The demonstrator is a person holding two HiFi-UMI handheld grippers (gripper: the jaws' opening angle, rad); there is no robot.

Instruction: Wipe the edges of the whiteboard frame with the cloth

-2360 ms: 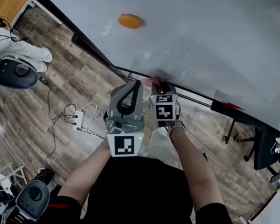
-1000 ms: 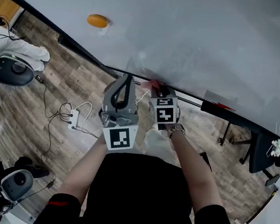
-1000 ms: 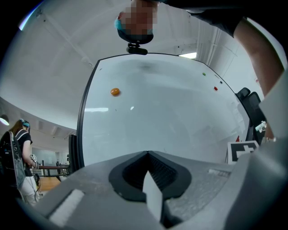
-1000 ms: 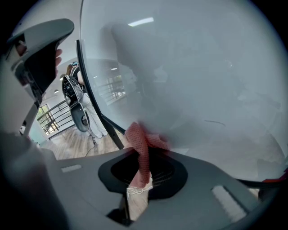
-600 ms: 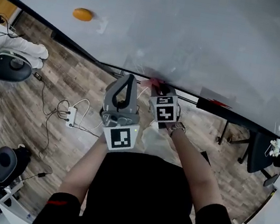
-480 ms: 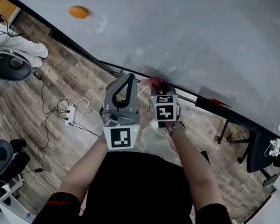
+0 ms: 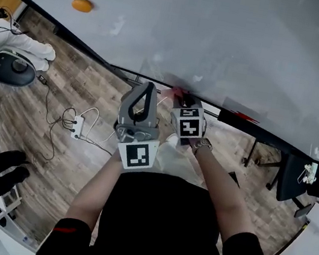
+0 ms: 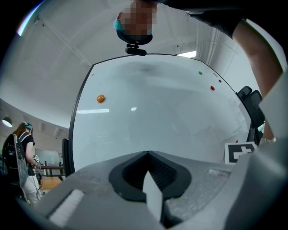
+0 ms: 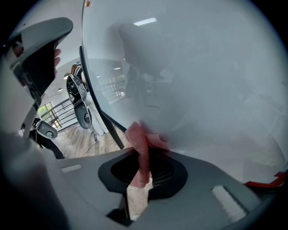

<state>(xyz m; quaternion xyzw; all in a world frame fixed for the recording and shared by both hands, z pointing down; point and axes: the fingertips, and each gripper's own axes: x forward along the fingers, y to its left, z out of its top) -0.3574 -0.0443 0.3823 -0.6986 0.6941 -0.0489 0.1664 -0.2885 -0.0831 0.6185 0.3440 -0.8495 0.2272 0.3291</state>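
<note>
Your right hand-held gripper [image 9: 141,155] has its jaws clamped on the pinkish-red cloth [image 9: 137,137]. The bunched top of the cloth presses against the whiteboard [image 7: 224,37] right by its dark lower frame [image 9: 106,115], just above centre in the head view. Your left hand-held gripper [image 8: 147,155] sits just beside the right one, on its left. Its jaws are pressed together with nothing between them, and its tips point at the board near that same edge. An orange magnet [image 7: 82,4] clings to the board in the upper left of the head view, well apart from the cloth. Below the board, a white power strip [image 7: 76,127] with trailing cables lies on the wood-look floor [image 7: 24,100] at the left.
</note>
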